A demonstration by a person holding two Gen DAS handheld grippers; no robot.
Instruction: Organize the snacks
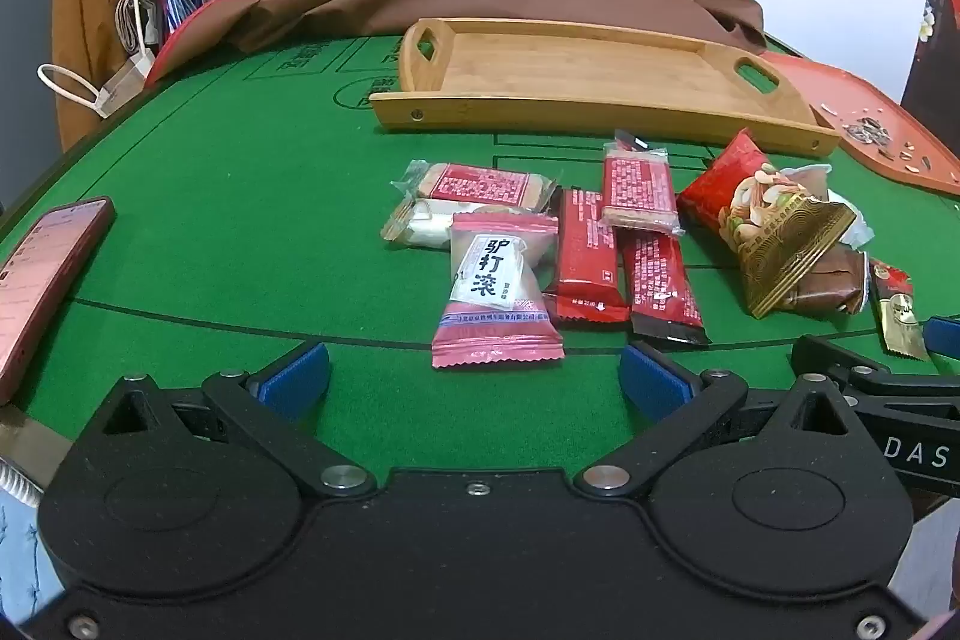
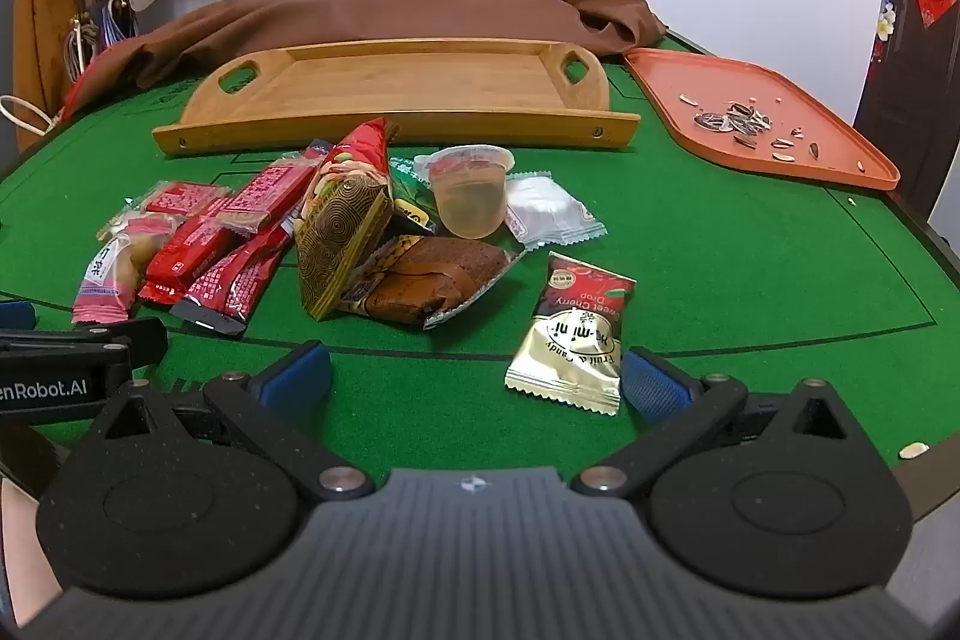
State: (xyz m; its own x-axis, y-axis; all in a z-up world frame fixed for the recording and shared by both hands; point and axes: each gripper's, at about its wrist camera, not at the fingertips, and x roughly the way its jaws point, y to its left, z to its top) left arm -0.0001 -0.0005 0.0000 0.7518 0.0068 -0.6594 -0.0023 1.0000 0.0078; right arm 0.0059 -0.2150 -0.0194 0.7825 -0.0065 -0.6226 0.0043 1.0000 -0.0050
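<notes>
Fronting one tray, one jelly cup

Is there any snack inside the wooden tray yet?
No, the wooden tray shows only bare wood inside, and the snacks all lie on the green table in front of it.

Left gripper: matte black housing, two round lobes with raised discs, triangular cut-outs above each. Black link arms pinned with silver rivets; small screws at lower corners and centre. Fingers faced with blue ribbed pads.

Right gripper: same black lobes and blue pads; centre plate grey, ribbed, small star-like mark. White lettering on its side reads "DAS"; left unit's side reads "enRobot.AI".
</notes>
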